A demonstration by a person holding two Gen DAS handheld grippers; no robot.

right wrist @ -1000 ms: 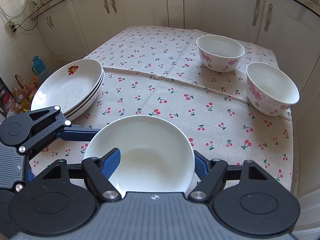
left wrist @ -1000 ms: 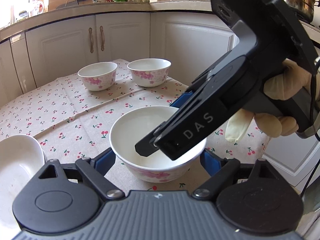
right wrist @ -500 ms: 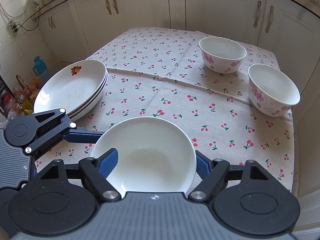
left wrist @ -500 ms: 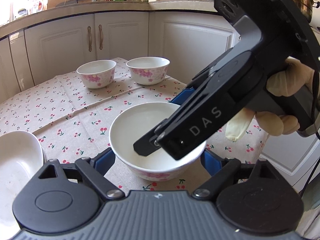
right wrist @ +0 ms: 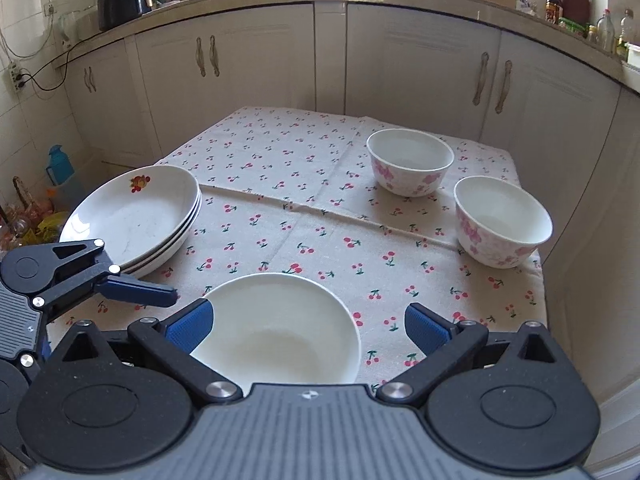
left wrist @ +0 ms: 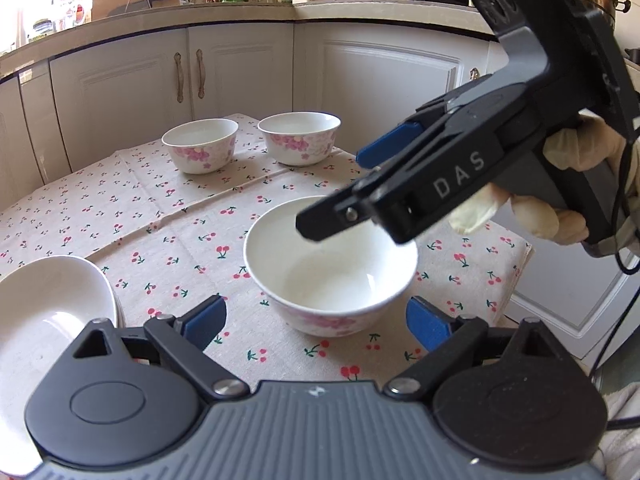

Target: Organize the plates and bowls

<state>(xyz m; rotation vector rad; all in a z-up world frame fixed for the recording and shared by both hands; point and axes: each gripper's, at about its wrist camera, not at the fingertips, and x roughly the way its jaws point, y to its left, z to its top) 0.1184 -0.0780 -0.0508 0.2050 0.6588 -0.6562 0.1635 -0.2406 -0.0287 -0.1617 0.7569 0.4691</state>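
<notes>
Your right gripper (right wrist: pixel 308 322) has just been opening and its jaws left the near bowl (left wrist: pixel 332 264), which now rests free on the table (right wrist: pixel 320 220); your left gripper (left wrist: pixel 316 320) also widened, touching nothing. Only the right view shows the whole plate stack (right wrist: pixel 132 216); only the left view shows your gloved hand (left wrist: pixel 576 184).

Plate stack (left wrist: pixel 44 312) cut by left edge; near bowl (right wrist: pixel 276 332) bottom behind tongs' body.

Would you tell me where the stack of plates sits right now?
In the right wrist view, the stack of plates sits at the tablecloth's left edge, beside the left claw.
</notes>
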